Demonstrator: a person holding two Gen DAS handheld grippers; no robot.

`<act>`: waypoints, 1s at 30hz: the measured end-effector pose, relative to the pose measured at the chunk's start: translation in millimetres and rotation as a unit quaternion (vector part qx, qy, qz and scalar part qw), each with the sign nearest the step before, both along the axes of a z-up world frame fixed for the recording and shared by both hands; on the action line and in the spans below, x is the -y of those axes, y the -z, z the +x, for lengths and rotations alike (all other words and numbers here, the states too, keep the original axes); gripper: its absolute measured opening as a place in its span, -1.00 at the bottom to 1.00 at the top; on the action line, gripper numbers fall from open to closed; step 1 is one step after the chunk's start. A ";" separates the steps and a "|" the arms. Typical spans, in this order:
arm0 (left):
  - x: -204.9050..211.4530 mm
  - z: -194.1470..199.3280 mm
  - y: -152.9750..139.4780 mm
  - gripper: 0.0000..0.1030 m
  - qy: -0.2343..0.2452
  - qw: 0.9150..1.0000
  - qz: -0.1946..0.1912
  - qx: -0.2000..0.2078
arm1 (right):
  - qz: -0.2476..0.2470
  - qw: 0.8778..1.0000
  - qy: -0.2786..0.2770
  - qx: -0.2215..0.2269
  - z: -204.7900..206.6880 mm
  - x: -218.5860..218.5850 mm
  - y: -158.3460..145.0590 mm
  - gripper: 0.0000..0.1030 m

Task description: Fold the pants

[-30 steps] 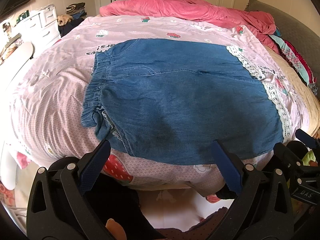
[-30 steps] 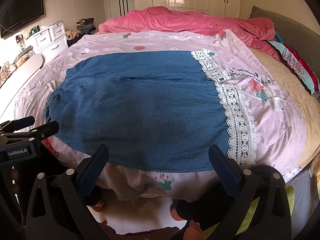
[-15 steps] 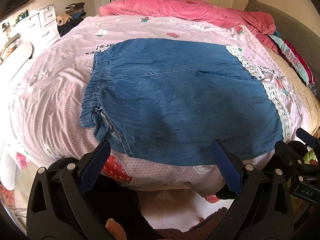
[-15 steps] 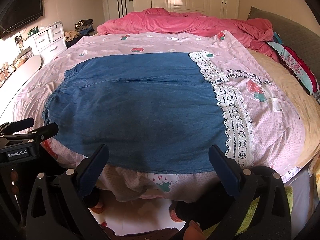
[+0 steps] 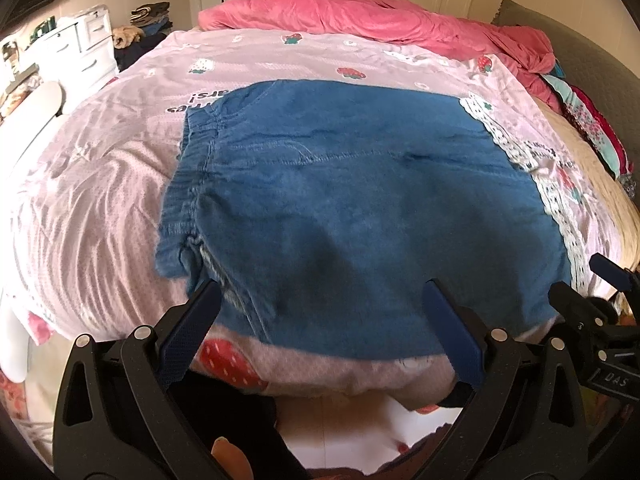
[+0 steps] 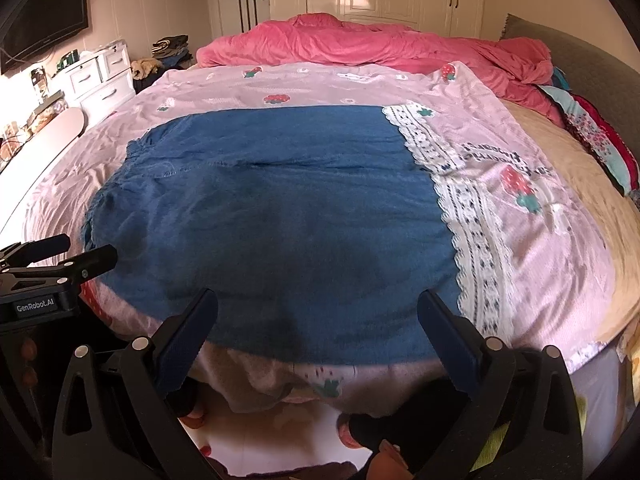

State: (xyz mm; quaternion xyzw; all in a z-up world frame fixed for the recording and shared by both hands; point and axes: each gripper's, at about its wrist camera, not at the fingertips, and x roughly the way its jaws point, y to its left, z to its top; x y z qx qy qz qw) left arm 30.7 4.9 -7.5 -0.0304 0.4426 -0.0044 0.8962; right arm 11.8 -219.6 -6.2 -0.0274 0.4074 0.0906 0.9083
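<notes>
Left gripper: fingers wide apart, holding nothing, hovering off the near bed edge over the pants' near hem. Right gripper: same, fingers spread wide, empty, just beside the left one; each shows at the edge of the other's view.

Pants: one pair, blue denim, lying flat on the pink sheet, spread crosswise. Elastic waistband to the left, lace-trimmed cuffs to the right. Near edge sits at the bed's front edge. A seam runs along the middle; one small corner by the waistband looks turned over.

Progress, my read: the legs look already laid one on the other, since only one leg outline shows. Can't confirm that from the layers. Left to do: fold across the length, cuffs toward waistband, probably once or twice. No grasp made yet.

Count: 1 pants, 2 grippers, 1 pink sheet, 1 red quilt bunched at the far end of the bed.
</notes>
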 end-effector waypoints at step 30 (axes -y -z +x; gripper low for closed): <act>-137.8 188.7 10.4 0.83 -0.058 0.997 0.032 -0.026 | -0.065 0.980 -0.182 -0.046 258.3 -129.6 4.9 0.92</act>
